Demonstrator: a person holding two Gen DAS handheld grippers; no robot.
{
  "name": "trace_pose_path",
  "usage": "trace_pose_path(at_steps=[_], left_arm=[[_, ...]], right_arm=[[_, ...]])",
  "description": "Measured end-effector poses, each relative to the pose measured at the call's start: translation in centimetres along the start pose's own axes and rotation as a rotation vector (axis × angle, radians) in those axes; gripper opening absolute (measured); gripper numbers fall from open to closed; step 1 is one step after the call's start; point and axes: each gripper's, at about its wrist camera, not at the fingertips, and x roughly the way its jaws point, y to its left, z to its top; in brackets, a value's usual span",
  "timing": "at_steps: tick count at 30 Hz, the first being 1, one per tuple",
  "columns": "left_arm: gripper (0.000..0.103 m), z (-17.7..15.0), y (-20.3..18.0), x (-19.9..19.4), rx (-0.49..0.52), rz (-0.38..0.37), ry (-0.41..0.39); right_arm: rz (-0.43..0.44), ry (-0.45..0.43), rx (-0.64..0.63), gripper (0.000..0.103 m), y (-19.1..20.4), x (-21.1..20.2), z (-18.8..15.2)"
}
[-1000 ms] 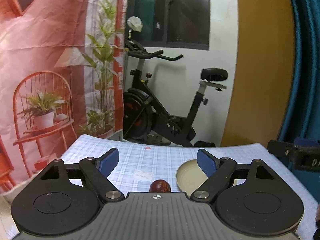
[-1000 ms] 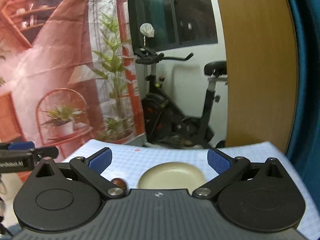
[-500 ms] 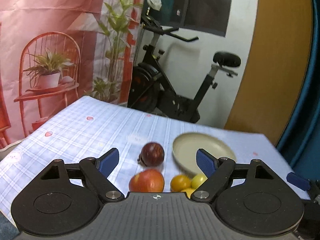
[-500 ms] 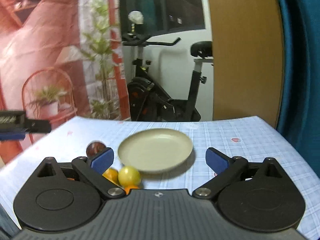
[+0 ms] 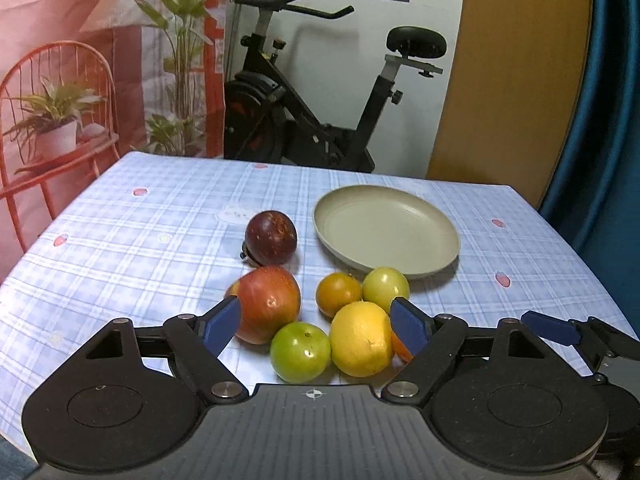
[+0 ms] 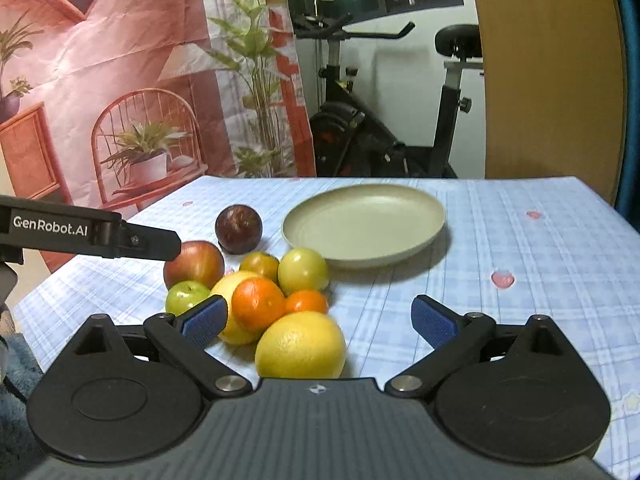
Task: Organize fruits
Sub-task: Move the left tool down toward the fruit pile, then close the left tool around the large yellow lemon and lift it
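Observation:
A pile of fruit lies on the checked tablecloth: a red apple (image 5: 269,302), a green apple (image 5: 301,352), a yellow lemon (image 5: 361,338), a dark purple fruit (image 5: 271,237) and several small citrus. A beige plate (image 5: 384,228) with nothing in it sits behind them to the right. My left gripper (image 5: 316,320) hovers over the near fruit with its jaws closing; the green apple and lemon show between the pads, untouched. My right gripper (image 6: 319,318) stands open above a large lemon (image 6: 301,346) and an orange (image 6: 258,302), with the plate (image 6: 364,220) beyond.
The table's far edge (image 5: 304,168) meets an exercise bike (image 5: 304,120), and a printed red backdrop (image 5: 80,60) hangs on the left. A wooden panel (image 5: 516,80) and a blue curtain (image 5: 612,120) stand on the right. Bare cloth (image 6: 540,264) lies right of the plate.
Both grippers have come down and tipped toward the table, so the fruit pile and the plate now show in full. The left pads stand slightly closer together.

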Motion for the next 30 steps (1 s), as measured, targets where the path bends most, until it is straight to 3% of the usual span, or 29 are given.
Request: trace_pose_path(at_steps=[13, 22, 30], left_arm=[[0.077, -0.7, -1.0, 1.0, 0.02, -0.062, 0.052], [0.065, -1.4, -1.3, 1.6, 0.006, -0.121, 0.093], [0.064, -1.7, -1.8, 1.8, 0.021, -0.163, 0.11]], right_arm=[[0.067, 0.09, -0.035, 0.083, 0.5, 1.4, -1.0], [0.076, 0.129, -0.032, 0.068, 0.3, 2.3, -1.6], [0.064, 0.128, -0.038, 0.063, 0.3, 2.5, -1.8]])
